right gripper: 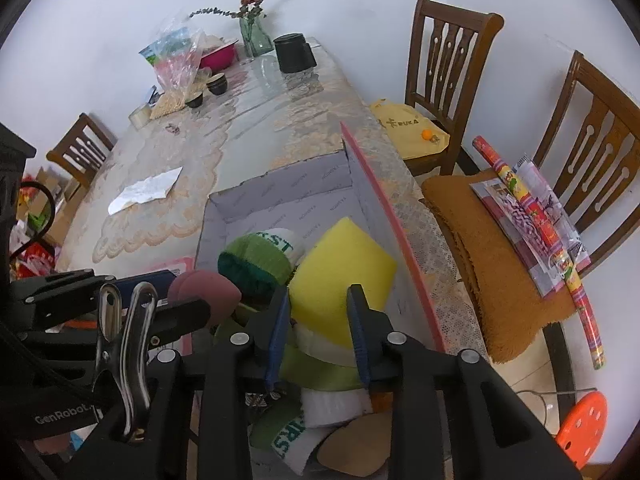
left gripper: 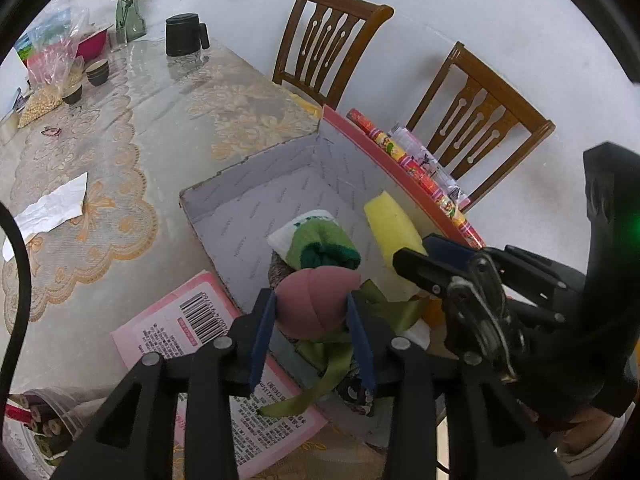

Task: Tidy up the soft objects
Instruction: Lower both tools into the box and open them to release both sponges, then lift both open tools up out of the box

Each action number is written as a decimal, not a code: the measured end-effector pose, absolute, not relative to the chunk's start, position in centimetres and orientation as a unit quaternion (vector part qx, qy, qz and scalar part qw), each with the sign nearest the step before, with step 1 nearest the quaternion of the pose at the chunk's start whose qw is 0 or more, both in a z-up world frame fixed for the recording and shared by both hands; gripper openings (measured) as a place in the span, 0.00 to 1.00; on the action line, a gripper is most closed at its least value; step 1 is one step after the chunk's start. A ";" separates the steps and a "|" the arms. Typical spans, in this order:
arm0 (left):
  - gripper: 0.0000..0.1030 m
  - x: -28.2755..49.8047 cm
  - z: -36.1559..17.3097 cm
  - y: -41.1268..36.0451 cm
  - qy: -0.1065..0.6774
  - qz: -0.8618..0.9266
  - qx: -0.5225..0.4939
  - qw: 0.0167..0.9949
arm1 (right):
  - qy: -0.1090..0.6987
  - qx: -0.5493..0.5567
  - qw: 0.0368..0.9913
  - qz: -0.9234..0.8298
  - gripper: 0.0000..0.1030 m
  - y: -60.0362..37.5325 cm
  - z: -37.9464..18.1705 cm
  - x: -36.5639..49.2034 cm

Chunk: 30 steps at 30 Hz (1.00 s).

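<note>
A grey-lined cardboard box [left gripper: 256,208] with a pink rim lies on the table. My left gripper [left gripper: 312,312] is shut on a pink egg-shaped sponge [left gripper: 312,304], held over the box's near end. In the box lie a rolled green sock [left gripper: 324,244], a yellow sponge [left gripper: 394,226] and green ribbon [left gripper: 320,376]. My right gripper [right gripper: 318,304] hangs open over the box, its fingers either side of the yellow sponge [right gripper: 340,272] without squeezing it. The pink sponge [right gripper: 208,292] and green sock [right gripper: 256,260] show to its left.
A pink printed pack [left gripper: 184,332] lies left of the box, a white paper [left gripper: 52,208] further left. A black mug [left gripper: 182,34], vase, bowls and bags stand at the table's far end. Two wooden chairs [right gripper: 448,64] stand to the right, one with wrapping rolls [right gripper: 536,216].
</note>
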<state>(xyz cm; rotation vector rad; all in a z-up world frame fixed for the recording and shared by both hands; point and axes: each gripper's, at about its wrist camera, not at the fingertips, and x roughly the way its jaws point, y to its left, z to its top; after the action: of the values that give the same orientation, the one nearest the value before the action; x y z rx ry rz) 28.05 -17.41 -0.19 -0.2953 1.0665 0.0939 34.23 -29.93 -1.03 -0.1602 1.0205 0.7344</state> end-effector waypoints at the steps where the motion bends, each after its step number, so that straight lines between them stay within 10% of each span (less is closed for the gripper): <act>1: 0.39 28.1 -0.2 -17.5 0.508 0.045 -0.139 0.849 | 0.477 -0.072 0.807 0.341 0.32 -30.0 -1.0 34.3; 6: 0.47 27.8 0.3 -17.5 0.509 0.047 -0.132 0.849 | 0.472 -0.061 0.808 0.347 0.47 -30.3 -0.5 34.2; 30: 0.53 21.6 6.4 -17.9 0.463 0.001 -0.095 0.881 | 0.414 -0.013 0.864 0.286 0.48 -32.4 6.2 26.8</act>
<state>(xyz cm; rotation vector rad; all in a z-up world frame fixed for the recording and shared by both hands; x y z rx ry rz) 21.60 -17.86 6.35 -0.1990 0.9656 0.0031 26.82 -32.41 6.23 -0.0267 0.8669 0.6000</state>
